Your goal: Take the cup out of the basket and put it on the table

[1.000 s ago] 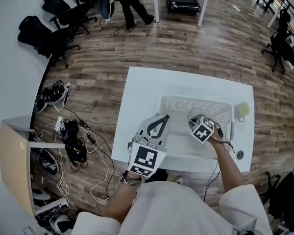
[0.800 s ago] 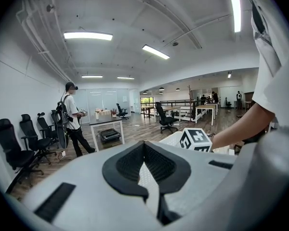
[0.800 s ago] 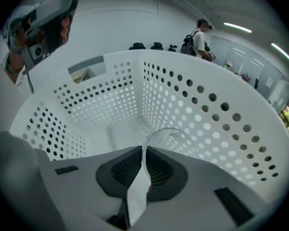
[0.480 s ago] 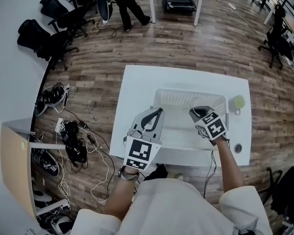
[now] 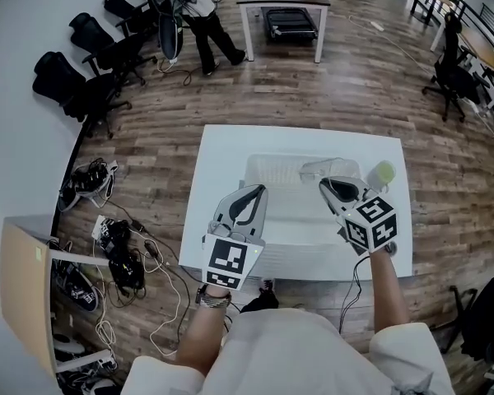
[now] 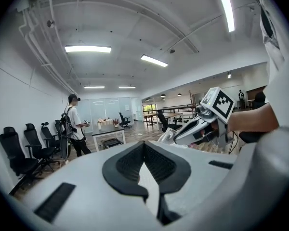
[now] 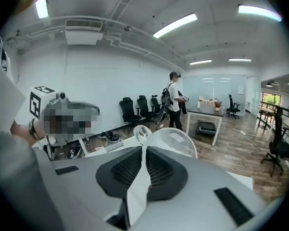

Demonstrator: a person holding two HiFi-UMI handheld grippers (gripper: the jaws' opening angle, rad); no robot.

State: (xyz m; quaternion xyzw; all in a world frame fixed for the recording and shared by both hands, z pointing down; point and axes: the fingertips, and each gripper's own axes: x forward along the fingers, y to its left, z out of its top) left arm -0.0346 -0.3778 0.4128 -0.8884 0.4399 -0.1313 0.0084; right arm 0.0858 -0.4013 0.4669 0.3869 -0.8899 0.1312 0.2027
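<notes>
Right gripper is pinching the clear cup by its rim above the white basket. Left gripper is hovering with its jaws together and empty, and a green cup is standing on the tabletop just beside the basket.

A person stands by black office chairs; shoes and tangled cables litter the wooden floor.

Clear cup mostly behind right hand-held gripper (rim and handle showing), basket outline washed out
</notes>
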